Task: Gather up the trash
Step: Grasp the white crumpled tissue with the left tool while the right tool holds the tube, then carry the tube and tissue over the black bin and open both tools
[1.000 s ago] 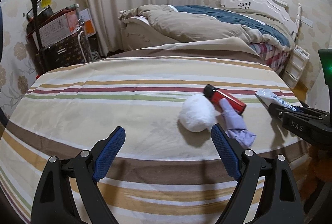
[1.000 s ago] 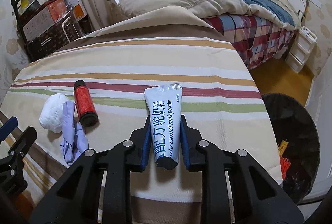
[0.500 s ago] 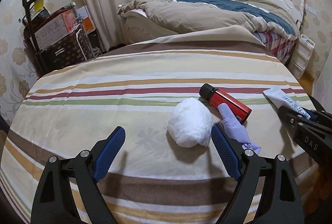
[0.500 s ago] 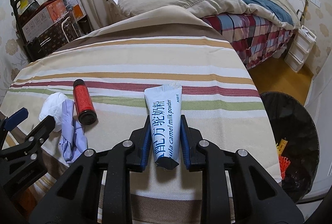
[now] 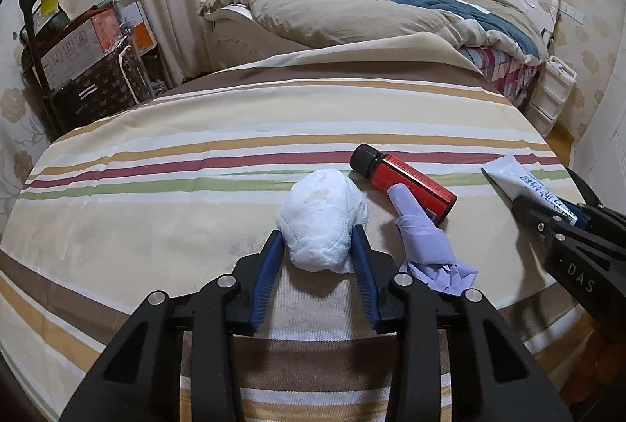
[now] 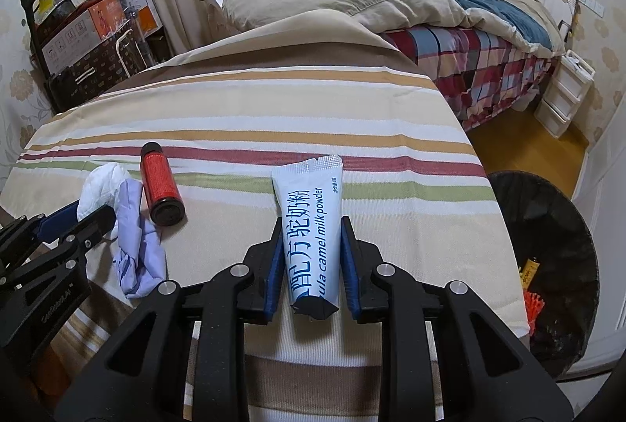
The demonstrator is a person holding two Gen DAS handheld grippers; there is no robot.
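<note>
On the striped tablecloth (image 5: 195,155) lie a crumpled white paper ball (image 5: 321,222), a red bottle with a black cap (image 5: 407,181) and a lilac glove (image 5: 426,246). My left gripper (image 5: 317,249) is shut on the paper ball, its blue pads against both sides. My right gripper (image 6: 312,238) is shut on a white milk-powder sachet (image 6: 311,226), held flat at the table's right side; the sachet also shows in the left wrist view (image 5: 520,183). The bottle (image 6: 160,187), glove (image 6: 137,246) and ball (image 6: 99,189) show left in the right wrist view.
A black trash bin (image 6: 547,257) with some red and yellow scraps stands on the floor right of the table. A bed (image 5: 391,11) with rumpled duvet lies behind. Boxes and a trolley (image 5: 70,46) stand at the back left, white drawers (image 6: 563,93) at the right.
My left gripper moved forward to the paper ball and closed its jaws on it. The right gripper keeps holding the sachet, barely moved.
</note>
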